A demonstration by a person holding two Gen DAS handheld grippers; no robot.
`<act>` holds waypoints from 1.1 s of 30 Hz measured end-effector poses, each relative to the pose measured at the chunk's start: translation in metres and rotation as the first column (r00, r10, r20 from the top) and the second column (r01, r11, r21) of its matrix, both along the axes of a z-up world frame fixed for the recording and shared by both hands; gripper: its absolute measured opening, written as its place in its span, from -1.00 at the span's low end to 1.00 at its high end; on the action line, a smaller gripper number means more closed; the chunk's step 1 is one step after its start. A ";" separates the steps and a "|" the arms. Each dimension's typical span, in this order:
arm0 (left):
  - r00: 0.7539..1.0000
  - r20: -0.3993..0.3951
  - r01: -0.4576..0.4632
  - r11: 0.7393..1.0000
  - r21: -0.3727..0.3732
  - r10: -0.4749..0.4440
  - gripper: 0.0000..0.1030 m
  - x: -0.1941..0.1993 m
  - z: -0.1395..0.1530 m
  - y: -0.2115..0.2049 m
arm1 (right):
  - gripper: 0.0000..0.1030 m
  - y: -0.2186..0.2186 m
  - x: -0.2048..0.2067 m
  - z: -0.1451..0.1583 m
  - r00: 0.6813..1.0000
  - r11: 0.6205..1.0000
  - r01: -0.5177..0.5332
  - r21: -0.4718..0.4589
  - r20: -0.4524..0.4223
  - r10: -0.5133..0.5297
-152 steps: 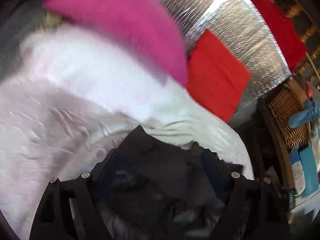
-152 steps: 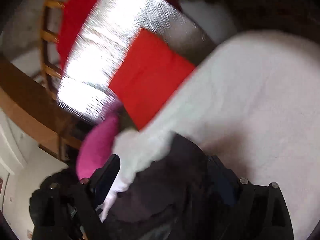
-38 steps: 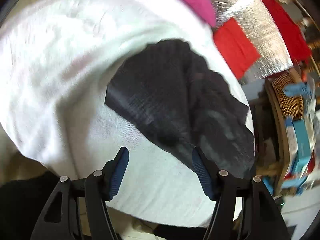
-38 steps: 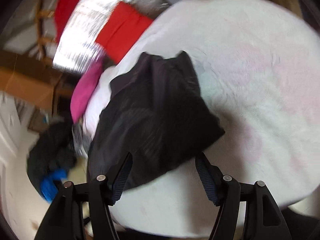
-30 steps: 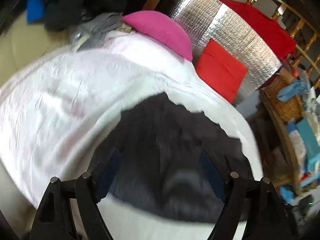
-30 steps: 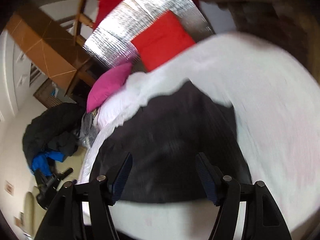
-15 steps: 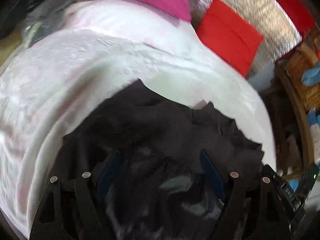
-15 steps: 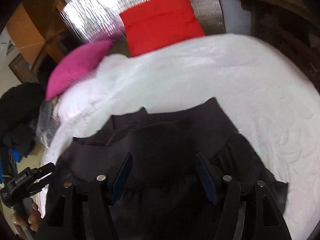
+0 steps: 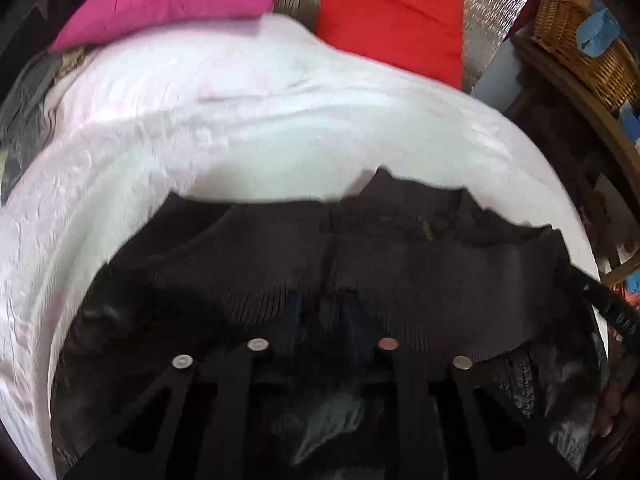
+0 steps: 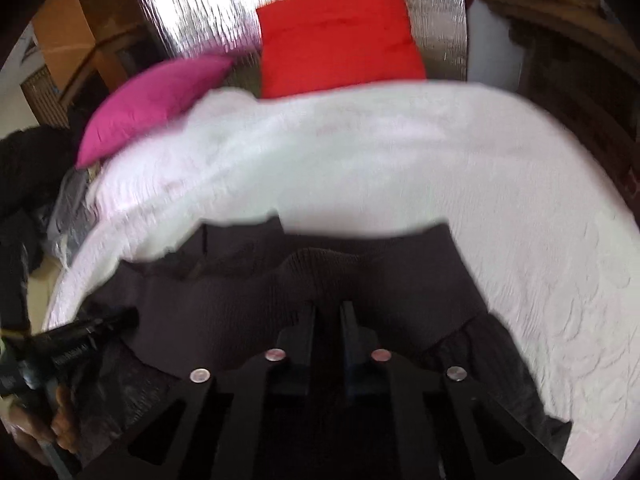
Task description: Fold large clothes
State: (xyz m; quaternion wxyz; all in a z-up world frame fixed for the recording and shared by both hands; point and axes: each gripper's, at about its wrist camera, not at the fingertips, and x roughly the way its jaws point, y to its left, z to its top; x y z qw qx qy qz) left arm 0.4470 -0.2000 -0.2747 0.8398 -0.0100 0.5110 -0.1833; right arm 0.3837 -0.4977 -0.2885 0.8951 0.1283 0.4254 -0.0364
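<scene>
A large black ribbed garment (image 9: pixel 400 264) lies on the near part of a white bedspread (image 9: pixel 240 128); it also shows in the right wrist view (image 10: pixel 280 292). My left gripper (image 9: pixel 320 312) is low over the garment with its jaws nearly together and dark cloth between them. My right gripper (image 10: pixel 327 316) is also down on the garment (image 10: pixel 280 292), its jaws drawn close on a fold of the cloth. The other hand-held gripper (image 10: pixel 72 344) shows at the left of the right wrist view.
A pink pillow (image 9: pixel 168 0) and a red cushion (image 9: pixel 392 20) lean on a silver foil headboard (image 10: pixel 192 4) at the far end of the bed (image 10: pixel 520 200). A wicker basket (image 9: pixel 580 44) stands on a wooden stand at the right. Dark clothes (image 10: pixel 20 176) are piled left of the bed.
Both grippers have come down onto the black garment and their jaws have closed from wide open to nearly together on its cloth.
</scene>
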 end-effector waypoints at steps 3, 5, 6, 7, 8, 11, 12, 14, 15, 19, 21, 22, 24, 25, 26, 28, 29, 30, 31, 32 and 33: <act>0.999 0.037 -0.023 1.000 -0.004 0.023 -0.74 0.003 0.001 0.001 | -0.84 -0.006 0.005 0.009 0.998 0.999 0.034 0.028 0.055 -0.036; 0.998 0.055 -0.038 0.999 -0.012 0.039 -0.78 0.006 0.000 0.002 | -0.86 -0.011 0.008 0.010 0.993 0.997 0.065 0.033 0.092 -0.068; 0.997 0.060 -0.047 0.999 -0.010 0.047 -0.77 0.007 -0.002 0.001 | -0.86 -0.016 0.011 0.008 0.990 0.995 0.100 0.022 0.096 -0.102; 0.997 0.065 -0.049 0.999 -0.007 0.049 -0.76 0.007 -0.004 0.001 | -0.86 -0.019 0.014 0.004 0.990 0.993 0.114 0.018 0.083 -0.116; 0.996 0.077 -0.046 0.999 0.004 0.045 -0.76 0.005 -0.005 -0.001 | -0.86 -0.023 0.019 -0.003 0.991 0.993 0.115 0.031 0.060 -0.117; 0.995 0.091 -0.038 0.998 0.041 0.034 -0.70 -0.001 0.001 -0.004 | -0.85 -0.037 0.023 -0.026 0.994 0.984 0.112 0.140 -0.034 -0.108; 0.996 0.084 -0.030 0.999 0.044 0.026 -0.64 -0.003 0.004 -0.003 | -0.84 -0.043 0.019 -0.025 0.993 0.975 0.114 0.191 -0.042 -0.108; 0.999 0.044 -0.021 1.000 0.020 0.020 -0.25 -0.006 0.012 0.005 | -0.82 -0.051 0.008 -0.014 0.995 0.959 0.097 0.268 -0.013 -0.097; 0.999 0.025 -0.023 1.000 0.001 0.023 0.09 -0.010 0.017 0.011 | -0.70 -0.057 -0.001 -0.002 0.996 0.949 0.074 0.307 0.014 -0.083; 0.999 0.041 -0.020 0.999 -0.039 0.021 0.31 -0.032 0.044 0.036 | 0.93 -0.083 -0.042 0.024 0.991 0.936 0.082 0.341 0.067 -0.112; 0.998 0.063 -0.027 0.999 -0.039 0.029 0.41 -0.040 0.053 0.053 | 0.93 -0.104 -0.070 0.028 0.982 0.916 0.108 0.387 0.101 -0.159; 0.997 0.072 -0.037 0.999 -0.037 0.040 0.43 -0.044 0.057 0.064 | 0.93 -0.111 -0.077 0.028 0.984 0.911 0.108 0.397 0.089 -0.156; 0.994 0.085 -0.071 0.997 -0.036 0.074 0.46 -0.048 0.061 0.089 | 0.92 -0.126 -0.100 0.024 0.986 0.903 0.113 0.415 0.064 -0.153; 0.991 0.087 -0.097 0.995 -0.036 0.099 0.46 -0.049 0.060 0.106 | 0.92 -0.130 -0.111 0.021 0.987 0.904 0.111 0.412 0.060 -0.148; 0.988 0.083 -0.130 0.991 -0.030 0.132 0.46 -0.048 0.057 0.122 | 0.90 -0.131 -0.121 0.018 0.987 0.907 0.113 0.405 0.055 -0.148; 0.979 0.064 -0.193 0.981 -0.021 0.194 0.46 -0.047 0.050 0.148 | 0.89 -0.131 -0.137 0.013 0.988 0.912 0.117 0.394 0.047 -0.147; 0.974 0.043 -0.221 0.975 -0.025 0.222 0.46 -0.045 0.045 0.161 | 0.88 -0.130 -0.141 0.010 0.989 0.913 0.113 0.392 0.044 -0.141; 0.972 0.028 -0.233 0.972 -0.032 0.234 0.46 -0.044 0.042 0.168 | 0.81 -0.127 -0.143 0.007 0.990 0.918 0.113 0.380 0.033 -0.135; 0.968 0.010 -0.249 0.968 -0.039 0.250 0.46 -0.042 0.037 0.177 | 0.67 -0.123 -0.144 0.002 0.991 0.929 0.117 0.351 0.015 -0.130; 0.965 -0.004 -0.262 0.964 -0.036 0.262 0.46 -0.040 0.032 0.182 | 0.56 -0.120 -0.147 -0.001 0.992 0.939 0.123 0.322 -0.001 -0.130; 0.963 -0.023 -0.270 0.962 -0.024 0.270 0.46 -0.039 0.026 0.186 | 0.33 -0.114 -0.143 -0.008 0.992 0.952 0.128 0.278 -0.032 -0.124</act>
